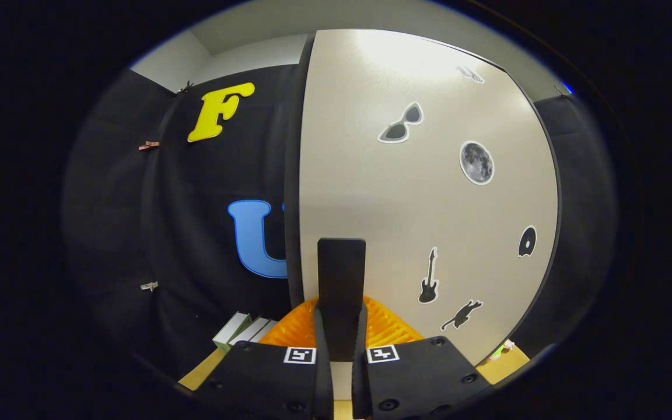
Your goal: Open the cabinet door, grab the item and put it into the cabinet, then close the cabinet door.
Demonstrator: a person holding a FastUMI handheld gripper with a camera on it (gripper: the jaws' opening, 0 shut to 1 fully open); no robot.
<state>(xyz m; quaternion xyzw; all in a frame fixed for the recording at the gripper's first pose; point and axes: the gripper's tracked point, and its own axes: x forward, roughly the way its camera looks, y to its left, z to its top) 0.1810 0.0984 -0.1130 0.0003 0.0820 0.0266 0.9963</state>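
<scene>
Pale matte cabinet door point(406, 192), dotted with black stickers, stands just ahead of the tongs point(341, 341). Tongs pressed onto its upright black handle point(342, 274), one finger either side. Wooden worktop point(502, 364) below.

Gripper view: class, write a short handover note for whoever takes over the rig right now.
Gripper: shut on the handle of the door, one finger on each side.
Door: I cannot tell how far it has swung.
Boxes: on the table left of the fingers; probably the item.
Done: handle gripped.
Left: finish opening the door, put the item in, close the door.
</scene>
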